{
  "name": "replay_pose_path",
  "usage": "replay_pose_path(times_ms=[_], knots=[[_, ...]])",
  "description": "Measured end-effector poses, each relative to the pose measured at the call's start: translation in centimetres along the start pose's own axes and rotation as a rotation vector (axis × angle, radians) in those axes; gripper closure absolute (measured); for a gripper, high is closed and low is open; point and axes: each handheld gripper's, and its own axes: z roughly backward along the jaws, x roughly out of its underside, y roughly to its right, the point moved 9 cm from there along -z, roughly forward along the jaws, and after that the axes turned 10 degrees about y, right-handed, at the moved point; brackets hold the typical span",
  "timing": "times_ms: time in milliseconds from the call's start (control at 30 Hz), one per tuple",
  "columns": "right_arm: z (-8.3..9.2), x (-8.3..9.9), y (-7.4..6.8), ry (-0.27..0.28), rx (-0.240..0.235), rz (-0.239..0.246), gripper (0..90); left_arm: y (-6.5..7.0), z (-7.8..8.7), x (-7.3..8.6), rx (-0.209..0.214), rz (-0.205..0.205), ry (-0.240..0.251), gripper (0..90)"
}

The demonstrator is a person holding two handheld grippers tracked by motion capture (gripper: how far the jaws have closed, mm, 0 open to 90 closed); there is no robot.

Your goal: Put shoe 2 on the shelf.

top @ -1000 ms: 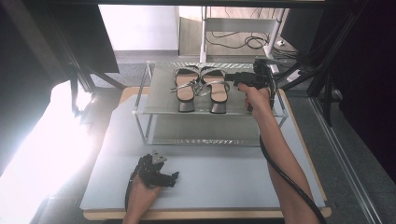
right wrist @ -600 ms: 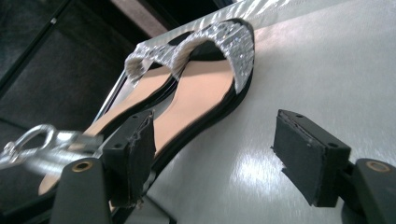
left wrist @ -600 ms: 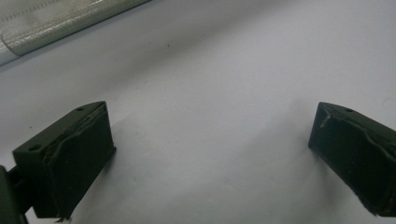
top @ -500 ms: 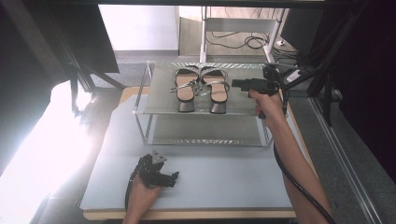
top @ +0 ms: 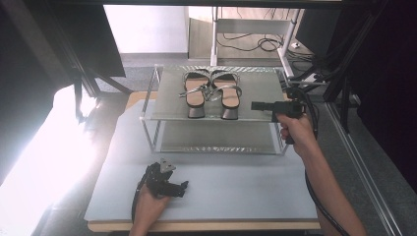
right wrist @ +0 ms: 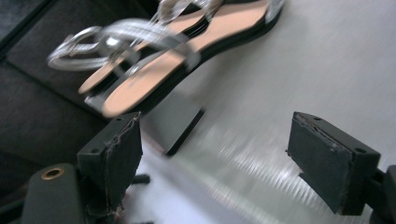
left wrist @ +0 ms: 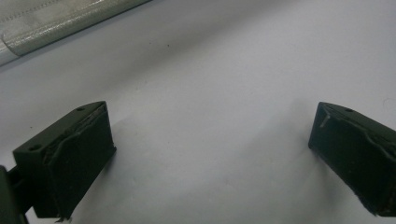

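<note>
Glare washes out the floor at far left of the high view, so detail there can't be read. Left claw (top: 183, 186) rests low on the grey bench (top: 236, 196) near its front edge, held by the left hand (top: 147, 206), grey three-cornered plate on top, jaws pointing right; in the left gripper view (left wrist: 212, 154) both jaws stand wide apart w/ nothing btwn them, just bare bench surface below. Behind it, mid-bench, stands a two-level shoe rack (top: 216, 142) w/ metal frame and pale shelves. On the top shelf (top: 260, 88) sits a pair of block-heel sandals (top: 211, 93), side by side, silver straps, tan insoles, heels toward the person. Right of the pair, right claw (top: 253, 105) is held level at the shelf's right end by the right hand (top: 294, 129), tips pointing left at the sandals, near the right sandal's heel but apart from it. Right gripper view (right wrist: 215, 149) shows its jaws spread open, empty, sandals (right wrist: 177, 51) lying beyond the left jaw on the shelf; picture is motion-blurred, so strap layout is prob. crossed but unclear.
</note>
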Motion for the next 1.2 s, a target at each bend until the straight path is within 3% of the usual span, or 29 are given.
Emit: replay_pose_path(times_ms=[200,367,567,667,900,1000,1200], knots=[[1.8,2.1,-1.6,-0.015,-0.034,0.053,15.8,0.0,0.0,0.0,0.001,-0.001,-0.002,0.0],[2.7,4.0,-2.3,-0.035,-0.042,0.125,14.1,0.0,0.0,0.0,0.001,-0.001,-0.002,0.0],[3.3,6.7,-2.6,-0.051,-0.065,0.166,13.3,0.0,0.0,0.0,0.000,-0.002,0.001,0.1],[3.1,8.4,-1.8,-0.071,-0.060,0.195,13.4,0.0,0.0,0.0,-0.001,-0.002,0.002,0.1],[2.0,13.0,2.3,-0.134,-0.005,0.258,13.2,0.0,0.0,0.0,0.001,-0.003,0.003,0.2],[1.5,15.0,3.7,-0.149,0.008,0.270,13.1,0.0,0.1,0.0,0.001,-0.007,0.000,0.3],[0.5,18.4,5.6,-0.156,0.011,0.342,12.5,0.0,0.1,0.0,-0.001,-0.007,0.000,0.2]])
